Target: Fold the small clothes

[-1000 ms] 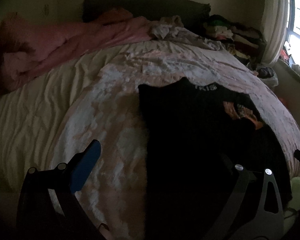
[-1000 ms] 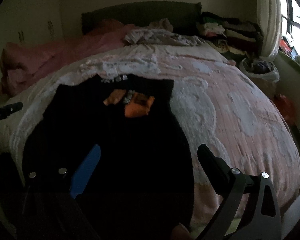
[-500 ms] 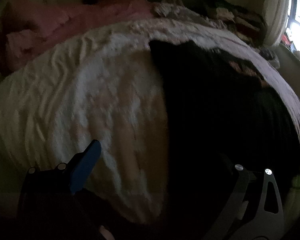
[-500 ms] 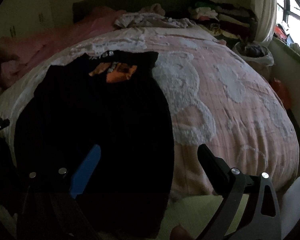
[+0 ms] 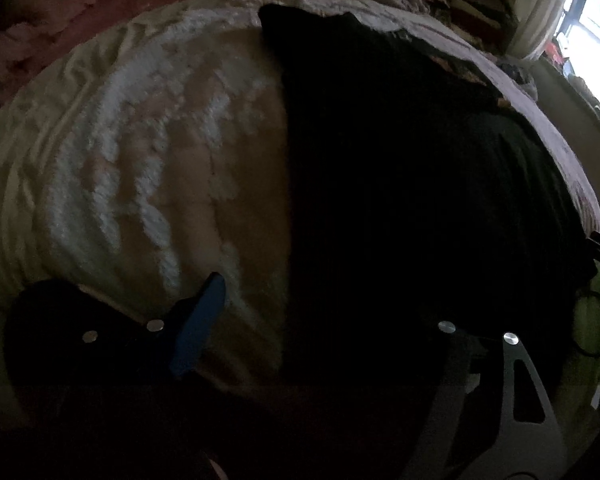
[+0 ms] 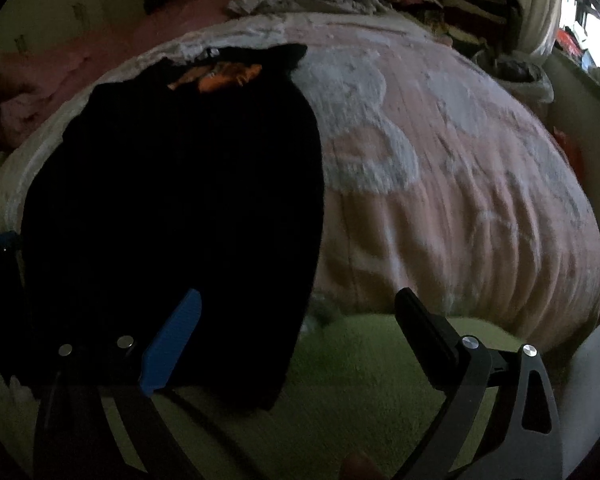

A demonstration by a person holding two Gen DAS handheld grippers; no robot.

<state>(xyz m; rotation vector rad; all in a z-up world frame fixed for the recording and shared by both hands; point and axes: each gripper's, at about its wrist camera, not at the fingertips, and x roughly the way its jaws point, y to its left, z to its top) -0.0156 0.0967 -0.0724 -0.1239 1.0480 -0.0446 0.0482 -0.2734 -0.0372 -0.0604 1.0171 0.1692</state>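
One black garment point(image 6: 172, 200) lies flat on the bed point(image 6: 460, 200), its long axis running straight away from the right tool point(image 6: 296, 312), with the collar end at the far side and the hem at the near edge of the bed, where the cloth hangs over. An orange print point(image 6: 220, 74) shows near the collar, far ahead of the right tool; beside it are some pale marks too small and blurred to read as writing. In the left wrist view the same garment point(image 5: 420, 180) fills the space ahead and to the right of the left tool point(image 5: 328, 304).

The left tool's jaws are closing; its blue finger point(image 5: 198, 328) stands over the pale blanket just left of the garment's edge, and the other finger is lost in the dark cloth, so the garment's near left edge lies between them, with no press on it that can be seen. The right tool stands released: its blue finger point(image 6: 172, 344) is over the hem, its black finger point(image 6: 424, 332) over a green surface point(image 6: 360, 380) below the bed's edge, and the garment's near right corner sits between them, ungripped.

Two tools, one garment.
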